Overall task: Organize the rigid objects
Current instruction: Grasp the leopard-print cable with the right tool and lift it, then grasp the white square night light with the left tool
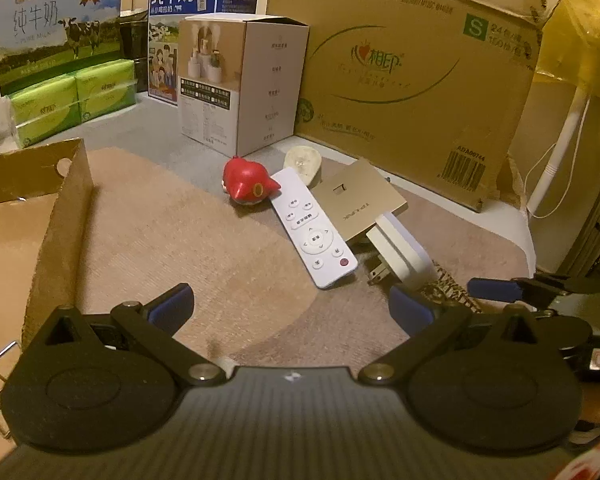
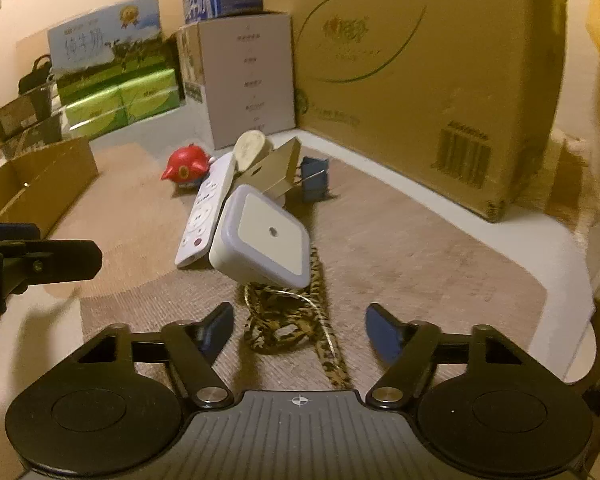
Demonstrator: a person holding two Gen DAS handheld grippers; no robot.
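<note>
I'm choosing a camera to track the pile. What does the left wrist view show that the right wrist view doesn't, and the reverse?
Only the left wrist view shows the plug's metal prongs and the TP-LINK lettering on the gold box. Only the right wrist view shows the blue binder clip and the plug's flat face. Both show the red bird toy, white remote, leopard-print strap and open cardboard box. Both tools are open.

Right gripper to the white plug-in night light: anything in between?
Right wrist view: a leopard-print strap lies coiled on the mat between the open right gripper and the night light.
</note>
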